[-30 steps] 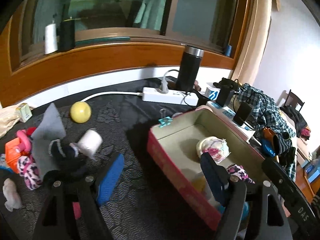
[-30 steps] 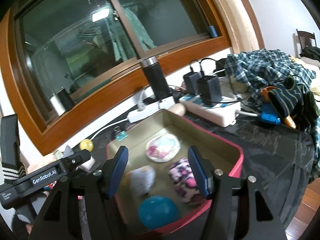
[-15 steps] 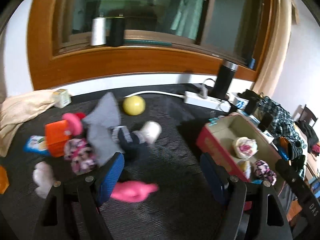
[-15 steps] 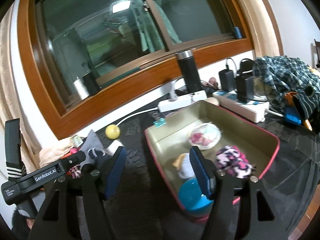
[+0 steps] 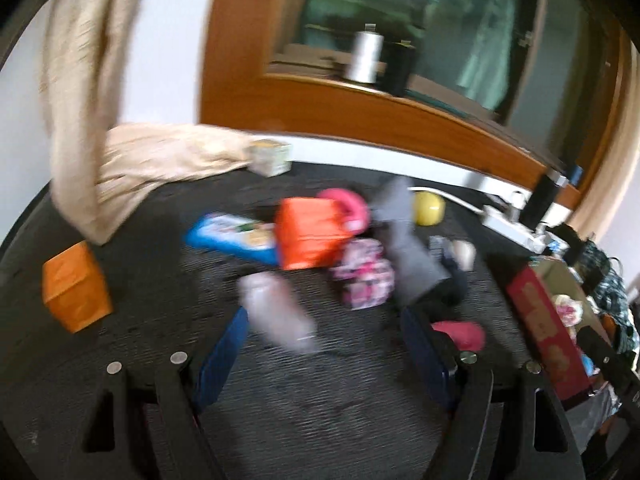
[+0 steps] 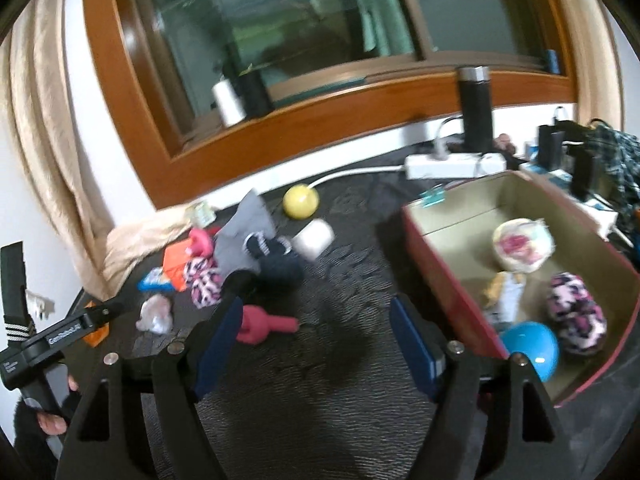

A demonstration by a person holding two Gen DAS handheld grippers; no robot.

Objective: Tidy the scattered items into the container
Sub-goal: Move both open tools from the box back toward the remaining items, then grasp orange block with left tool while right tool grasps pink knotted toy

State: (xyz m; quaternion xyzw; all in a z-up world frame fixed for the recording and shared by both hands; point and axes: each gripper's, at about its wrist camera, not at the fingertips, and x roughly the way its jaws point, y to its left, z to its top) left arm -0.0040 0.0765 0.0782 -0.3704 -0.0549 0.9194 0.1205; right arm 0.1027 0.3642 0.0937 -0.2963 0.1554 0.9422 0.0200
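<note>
Clutter sits on the dark patterned tablecloth: pale grey soft toy, pink-and-white spotted sock, orange carton, yellow ball. Red-walled cardboard box already holds a blue ball and a few soft items. Left gripper and right gripper both spread wide, nothing held. Left points at the grey toy; judged best to straddle it square, low, then close.
</note>
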